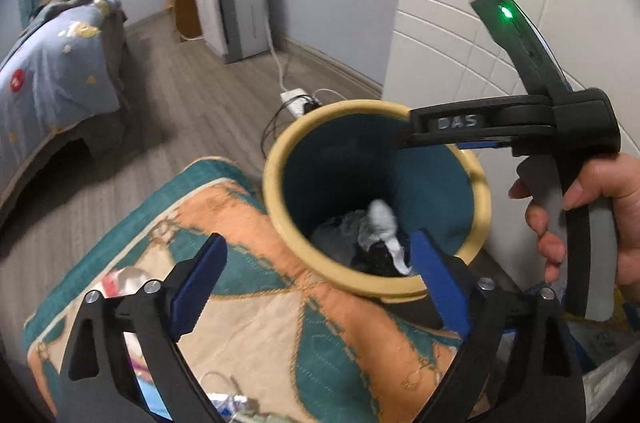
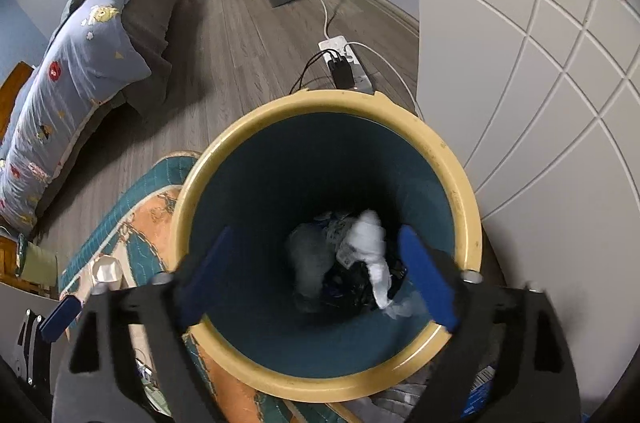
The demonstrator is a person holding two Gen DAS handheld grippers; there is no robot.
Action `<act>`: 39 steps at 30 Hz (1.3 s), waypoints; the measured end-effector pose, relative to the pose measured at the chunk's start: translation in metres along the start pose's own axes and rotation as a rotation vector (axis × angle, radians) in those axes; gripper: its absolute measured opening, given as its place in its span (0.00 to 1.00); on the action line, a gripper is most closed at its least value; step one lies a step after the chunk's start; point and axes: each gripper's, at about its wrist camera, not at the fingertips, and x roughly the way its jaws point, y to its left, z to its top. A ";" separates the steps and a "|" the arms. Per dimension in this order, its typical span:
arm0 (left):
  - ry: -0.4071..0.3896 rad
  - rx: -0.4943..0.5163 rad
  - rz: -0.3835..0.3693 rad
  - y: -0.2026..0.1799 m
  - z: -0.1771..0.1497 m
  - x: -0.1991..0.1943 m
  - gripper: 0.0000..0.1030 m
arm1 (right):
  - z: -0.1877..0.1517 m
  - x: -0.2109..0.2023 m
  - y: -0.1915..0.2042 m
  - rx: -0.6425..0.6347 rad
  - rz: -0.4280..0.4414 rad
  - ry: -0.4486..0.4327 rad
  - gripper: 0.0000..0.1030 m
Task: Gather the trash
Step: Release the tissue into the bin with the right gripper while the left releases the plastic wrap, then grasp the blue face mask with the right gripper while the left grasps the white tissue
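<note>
A round bin with a yellow rim (image 2: 192, 191) and a teal inside stands beside a patterned quilt. At its bottom lie crumpled white paper (image 2: 370, 239) and dark scraps. My right gripper (image 2: 316, 235) hangs straight over the bin's mouth, open, with nothing between its blue pads. My left gripper (image 1: 318, 243) is open at the near edge of the bin's rim (image 1: 276, 183), also empty; the white paper (image 1: 380, 223) shows below it. In the left wrist view a hand (image 1: 580, 207) holds the right gripper's handle, and one of its black fingers (image 1: 448, 125) reaches over the rim.
The orange and teal quilt (image 1: 280, 323) carries shiny wrappers (image 1: 124, 283) at its left. A white panelled wardrobe (image 2: 540, 63) stands close on the right. A power strip with cables (image 2: 344, 63) lies on the wooden floor behind the bin. A bed (image 2: 80, 63) stands at the left.
</note>
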 end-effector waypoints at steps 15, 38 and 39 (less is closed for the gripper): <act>-0.059 -0.249 0.192 0.106 -0.042 -0.119 0.94 | -0.018 -0.047 0.051 -0.169 -0.018 -0.078 0.94; 0.070 -0.439 0.425 0.235 -0.173 -0.189 0.95 | -0.145 -0.069 0.263 -0.659 0.204 -0.021 0.94; 0.078 -0.464 0.405 0.240 -0.178 -0.185 0.95 | -0.150 -0.063 0.263 -0.674 0.194 -0.012 0.94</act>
